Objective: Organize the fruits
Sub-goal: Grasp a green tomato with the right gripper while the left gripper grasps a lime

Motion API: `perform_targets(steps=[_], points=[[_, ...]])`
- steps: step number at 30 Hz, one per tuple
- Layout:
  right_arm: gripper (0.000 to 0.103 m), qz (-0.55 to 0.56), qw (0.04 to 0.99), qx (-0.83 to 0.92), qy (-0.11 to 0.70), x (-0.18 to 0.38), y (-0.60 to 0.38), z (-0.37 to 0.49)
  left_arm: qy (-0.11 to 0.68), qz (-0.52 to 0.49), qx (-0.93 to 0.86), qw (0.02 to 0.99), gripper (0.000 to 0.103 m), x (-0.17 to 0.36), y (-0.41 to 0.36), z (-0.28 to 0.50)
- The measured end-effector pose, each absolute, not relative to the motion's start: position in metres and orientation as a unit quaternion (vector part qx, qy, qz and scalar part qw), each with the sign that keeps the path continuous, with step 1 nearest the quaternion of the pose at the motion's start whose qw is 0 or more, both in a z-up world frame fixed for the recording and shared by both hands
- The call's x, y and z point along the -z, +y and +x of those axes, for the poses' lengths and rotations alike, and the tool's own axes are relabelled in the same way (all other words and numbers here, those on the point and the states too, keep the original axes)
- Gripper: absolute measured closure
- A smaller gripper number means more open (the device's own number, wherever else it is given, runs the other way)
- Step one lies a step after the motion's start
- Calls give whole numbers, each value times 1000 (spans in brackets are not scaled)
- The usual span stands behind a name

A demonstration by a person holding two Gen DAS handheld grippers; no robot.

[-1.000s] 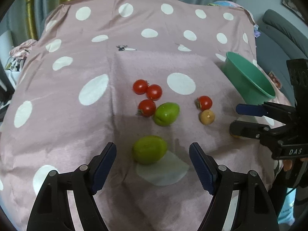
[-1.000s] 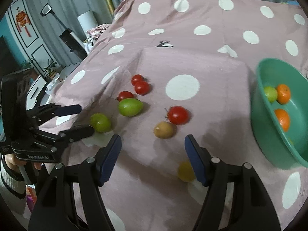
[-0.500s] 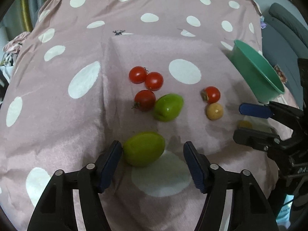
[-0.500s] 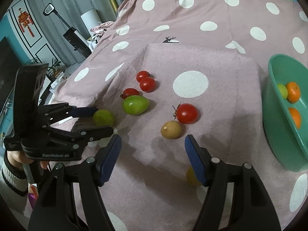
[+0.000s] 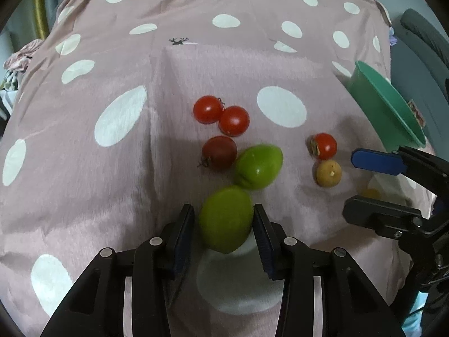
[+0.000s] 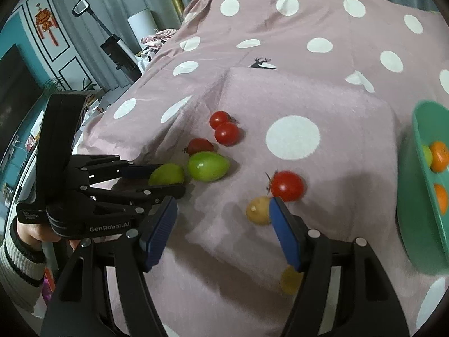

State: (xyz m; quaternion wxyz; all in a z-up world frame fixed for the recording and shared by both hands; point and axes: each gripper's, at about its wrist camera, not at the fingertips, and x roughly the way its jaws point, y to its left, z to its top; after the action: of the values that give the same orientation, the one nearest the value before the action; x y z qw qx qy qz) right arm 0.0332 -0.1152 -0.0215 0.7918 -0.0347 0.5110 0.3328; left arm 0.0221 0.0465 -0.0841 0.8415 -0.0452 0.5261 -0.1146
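The left gripper has just been closing its jaws around a green fruit that lies on the near part of the pink spotted cloth. Its right pad looks to touch the fruit's side, while a thin gap shows by the left pad, so whether it grips yet cannot be told. Just beyond this fruit and almost touching it lies a second green fruit, right in the way of any push forward. A dark red tomato sits against that one's left side, and two brighter red tomatoes lie together a little farther off.

To the right, well apart from the green pair, a red tomato and a small tan fruit rest side by side. The right gripper hangs above the cloth just near of them with its jaws apart and nothing between the pads. A small yellow fruit lies partly hidden behind its right finger.

At the far right stands a green bowl with oranges and a green fruit inside. A hand in a striped sleeve holds the left gripper.
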Motion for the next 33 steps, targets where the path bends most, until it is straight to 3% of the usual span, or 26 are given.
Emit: perform_targets(steps=[7, 10, 28, 33], points=[[35, -34, 787, -340, 514, 24, -105, 45, 526, -35, 136, 839, 60, 87, 41, 28], [35, -38, 781, -343, 521, 29, -99, 49, 523, -46, 138, 840, 66, 86, 43, 30], [35, -49, 758, -352, 547, 56, -66, 67, 474, -90, 137, 865, 66, 49, 77, 4], [42, -56, 755, -350, 552, 61, -59, 70, 471, -94, 133, 867, 66, 48, 80, 4]])
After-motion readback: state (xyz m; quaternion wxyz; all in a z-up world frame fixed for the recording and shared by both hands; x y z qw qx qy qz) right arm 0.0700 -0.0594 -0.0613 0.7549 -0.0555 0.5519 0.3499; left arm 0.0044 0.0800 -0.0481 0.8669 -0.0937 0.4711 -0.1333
